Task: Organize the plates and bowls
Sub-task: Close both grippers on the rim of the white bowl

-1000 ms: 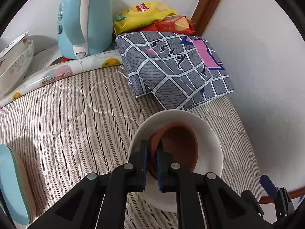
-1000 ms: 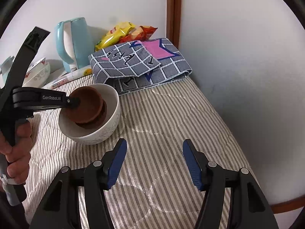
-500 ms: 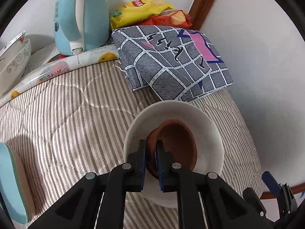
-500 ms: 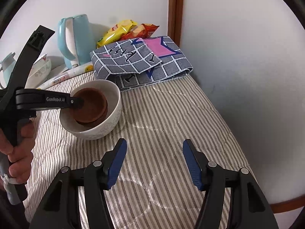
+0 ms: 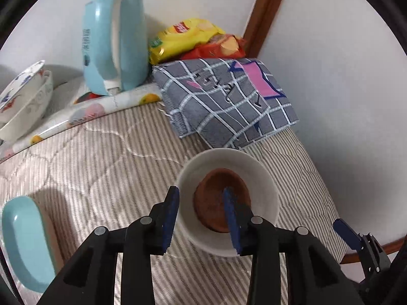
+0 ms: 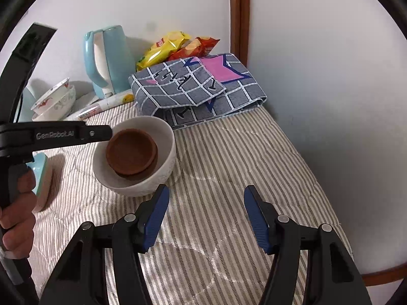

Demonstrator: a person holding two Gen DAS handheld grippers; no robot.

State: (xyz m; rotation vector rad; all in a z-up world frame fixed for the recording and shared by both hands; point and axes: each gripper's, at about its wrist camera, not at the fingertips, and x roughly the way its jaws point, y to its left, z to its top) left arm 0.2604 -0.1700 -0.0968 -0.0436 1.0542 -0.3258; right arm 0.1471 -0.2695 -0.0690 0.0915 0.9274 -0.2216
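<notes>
Jaws: both pairs spread apart, empty. Left gripper [image 5: 201, 212] straddles near rim of white bowl [image 5: 264, 178] holding brown bowl [image 5: 216, 193]; right gripper [image 6: 206, 214] level above striped bedcover [image 6: 229, 152].

My left camera looked steeply down, close over the white bowl [image 5: 264, 178]. My right camera sat farther back, to that bowl's [image 6: 162, 152] right, facing the wall corner. Both shared the bowl and the kettle [image 5: 114, 43] behind it.

Matt brown bowl [image 5: 220, 200] in glossy wht bowl [image 5: 267, 185]; quilted cloth [image 5: 101, 162].
</notes>
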